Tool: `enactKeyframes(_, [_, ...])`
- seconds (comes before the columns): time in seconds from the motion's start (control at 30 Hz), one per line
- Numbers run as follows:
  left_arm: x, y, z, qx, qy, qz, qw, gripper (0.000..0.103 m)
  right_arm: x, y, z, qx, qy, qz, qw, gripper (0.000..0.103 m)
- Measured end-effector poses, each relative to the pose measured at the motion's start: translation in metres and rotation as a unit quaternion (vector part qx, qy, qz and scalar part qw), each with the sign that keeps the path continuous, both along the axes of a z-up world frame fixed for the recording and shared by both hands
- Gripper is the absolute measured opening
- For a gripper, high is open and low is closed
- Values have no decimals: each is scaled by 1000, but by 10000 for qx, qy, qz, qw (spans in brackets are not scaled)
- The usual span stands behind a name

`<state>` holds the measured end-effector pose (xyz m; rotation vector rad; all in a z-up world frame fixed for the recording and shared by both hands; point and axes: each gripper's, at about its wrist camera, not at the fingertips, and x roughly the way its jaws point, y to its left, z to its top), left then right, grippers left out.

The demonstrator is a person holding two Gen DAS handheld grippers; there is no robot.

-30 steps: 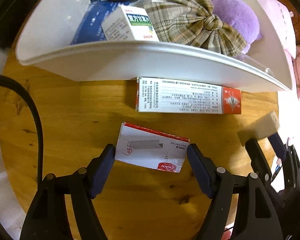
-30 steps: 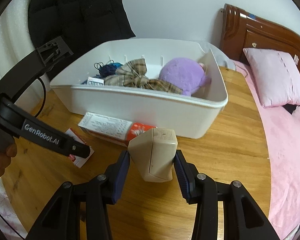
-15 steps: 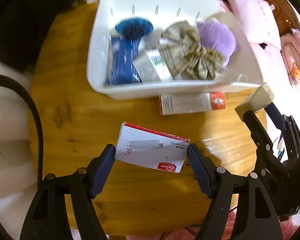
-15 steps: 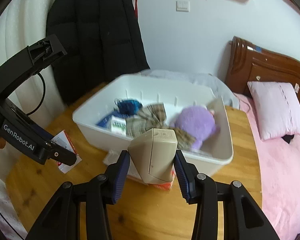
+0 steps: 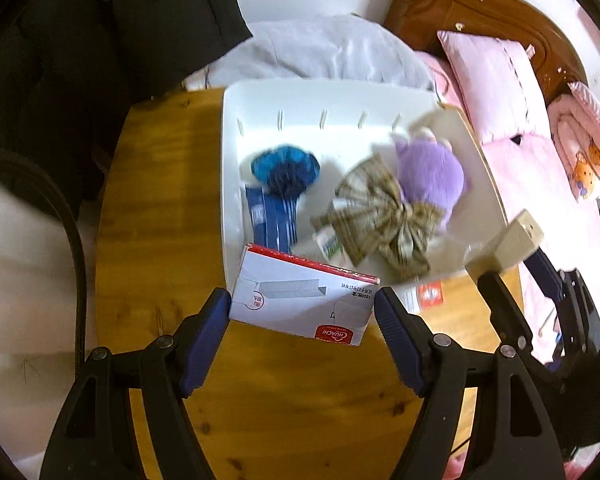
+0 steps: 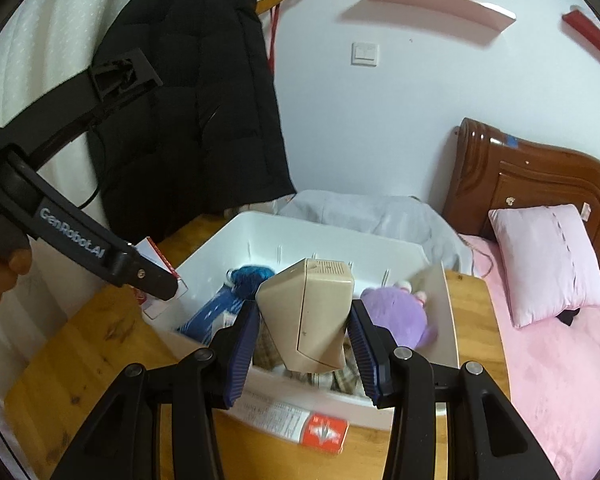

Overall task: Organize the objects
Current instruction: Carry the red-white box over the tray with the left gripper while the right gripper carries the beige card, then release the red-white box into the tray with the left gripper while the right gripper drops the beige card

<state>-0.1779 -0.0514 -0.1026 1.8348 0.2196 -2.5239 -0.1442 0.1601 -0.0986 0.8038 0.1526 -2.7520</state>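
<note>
While each claw pinches box, white bin (image 6: 450, 312) sits on wooden table (image 5: 148, 184) beside pink bed (image 6: 556, 360).

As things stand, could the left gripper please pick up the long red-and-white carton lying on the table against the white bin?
Probably not yet: the left gripper is clamped on the red-and-white staple box, so its jaws are full, though the carton lies uncovered outside the bin.
</note>
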Motion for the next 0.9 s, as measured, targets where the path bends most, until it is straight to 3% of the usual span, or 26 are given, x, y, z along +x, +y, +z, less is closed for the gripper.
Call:
enactKeyframes(0.17, [-16, -11, 8, 127, 204, 20, 9997, 77, -13, -2, -2, -39, 24, -204, 9998, 46])
enactKeyframes(0.53, [-62, -9, -15, 171, 240, -86, 9995, 77, -26, -6, -25, -26, -257, -523, 9983, 48])
enactKeyframes(0.7, [-71, -6, -24, 103, 100, -215, 9997, 78, -24, -6, -24, -108, -268, -752, 9968, 65])
enactKeyframes(0.9, [-68, -11, -26, 109, -17, -303, 9995, 78, -26, -9, -22, -239, -392, -1009, 9938, 67])
